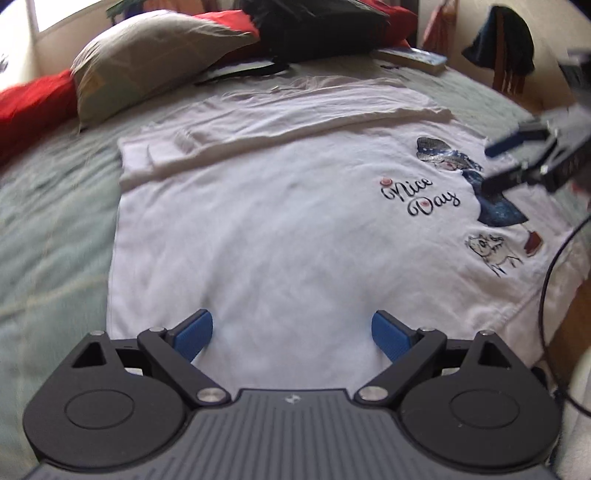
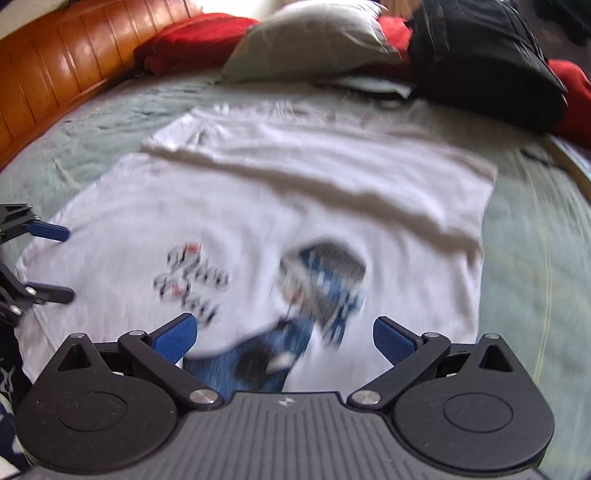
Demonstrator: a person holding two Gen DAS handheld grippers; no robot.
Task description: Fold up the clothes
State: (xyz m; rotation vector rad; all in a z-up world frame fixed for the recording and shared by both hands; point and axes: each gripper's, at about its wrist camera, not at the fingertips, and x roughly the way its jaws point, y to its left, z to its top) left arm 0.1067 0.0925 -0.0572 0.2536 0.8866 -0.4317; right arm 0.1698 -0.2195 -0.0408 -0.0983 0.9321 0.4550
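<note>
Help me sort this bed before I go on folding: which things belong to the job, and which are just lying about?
For the job: white T-shirt, left gripper, right gripper.

Lying about: grey pillow, red cushions, black bag, book, dark garment on the chair.

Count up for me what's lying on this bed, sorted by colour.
White: 1, the T-shirt
Red: 2, pillows
Beige: 1, pillow
Black: 1, bag
Blue: 1, book
Total: 6
</note>
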